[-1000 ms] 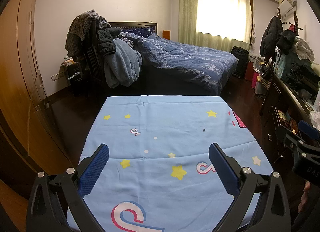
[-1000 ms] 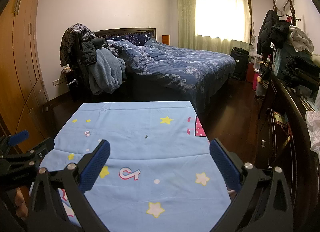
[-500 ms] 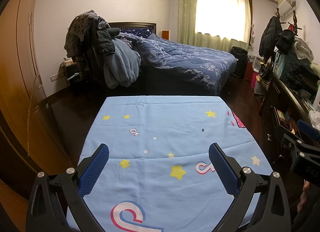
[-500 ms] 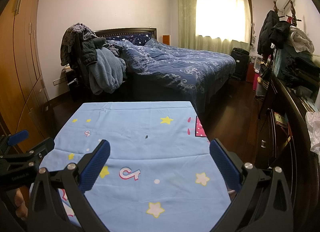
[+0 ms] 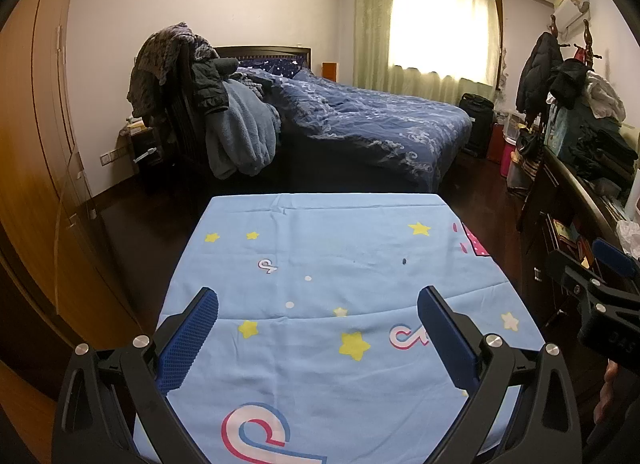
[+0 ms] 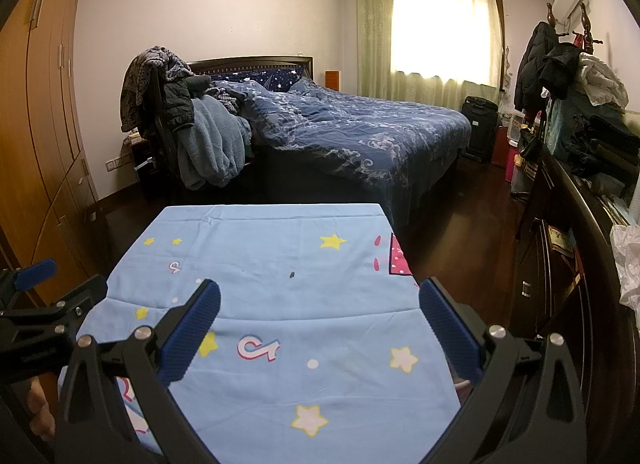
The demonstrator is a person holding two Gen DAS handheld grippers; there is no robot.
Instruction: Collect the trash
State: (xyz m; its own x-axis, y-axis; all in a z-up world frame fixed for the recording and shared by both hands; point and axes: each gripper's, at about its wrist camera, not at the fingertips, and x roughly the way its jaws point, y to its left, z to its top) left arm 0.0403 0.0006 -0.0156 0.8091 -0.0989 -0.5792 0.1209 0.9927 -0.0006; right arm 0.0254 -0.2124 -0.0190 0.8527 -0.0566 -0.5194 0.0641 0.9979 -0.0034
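The only candidate for trash we can see on the work surface is a small dark speck (image 5: 403, 261), lying on the light blue cloth (image 5: 340, 364) toward its far right part, well ahead of both tools; it is too small for us to tell what it is. From the right wrist view the same speck (image 6: 292, 274) sits between and beyond the blue pads. We hold the left gripper (image 5: 318, 304) above the near half of the cloth with its fingers spread wide and nothing between them, and the right gripper (image 6: 320, 298) hovers likewise beside it, fingers spread wide and empty. The cloth, printed with yellow stars and pink-and-blue logos, covers a table whose far edge faces a bed (image 5: 372, 132) with a dark blue patterned quilt. Near the head of the bed a chair is heaped with clothes (image 5: 224, 116), a pale blue fleece hanging over it. Wooden wardrobe doors (image 5: 36, 168) run along the left wall, and a curtained window (image 5: 440, 24) glows at the far end. On the right a dark cabinet (image 6: 580, 256) carries clutter, with crumpled white plastic (image 6: 628, 268) at its near end and coats (image 6: 536, 60) hung on a stand behind it.
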